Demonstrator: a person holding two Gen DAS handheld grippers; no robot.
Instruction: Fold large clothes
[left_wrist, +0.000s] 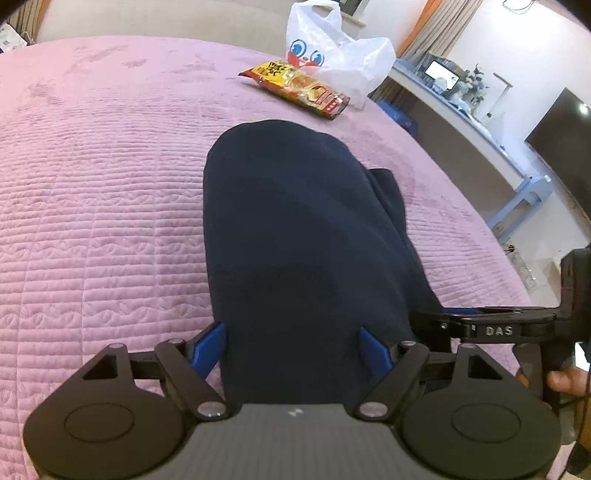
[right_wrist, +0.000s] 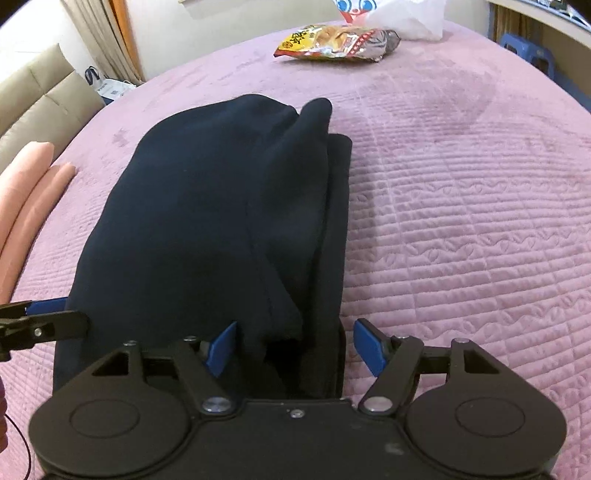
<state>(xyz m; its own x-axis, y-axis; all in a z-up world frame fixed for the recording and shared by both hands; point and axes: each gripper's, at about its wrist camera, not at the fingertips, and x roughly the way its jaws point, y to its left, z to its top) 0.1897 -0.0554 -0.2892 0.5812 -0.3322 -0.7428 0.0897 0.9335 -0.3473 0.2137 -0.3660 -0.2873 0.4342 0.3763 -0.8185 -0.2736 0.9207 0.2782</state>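
**Dark garment folded on the bed, both grippers let go**

The left gripper (left_wrist: 291, 349) had its jaws spread wide, straddling the near end of the navy garment (left_wrist: 295, 229) without pinching it. The right gripper (right_wrist: 295, 347) stood likewise released over the garment's right-hand layers. The cloth lay as a narrow, stacked bundle on the pink quilted bed (left_wrist: 103, 206). Folding looked nearly finished; perhaps one tidying fold remained. Beyond lay a snack packet (left_wrist: 299, 88) and a plastic bag (left_wrist: 332, 48).

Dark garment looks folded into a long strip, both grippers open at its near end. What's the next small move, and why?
Probably close both grippers on the near edge of the dark garment. The left gripper and right gripper both stand open with cloth between their fingers, and the pink bedspread beyond is free for folding it forward.
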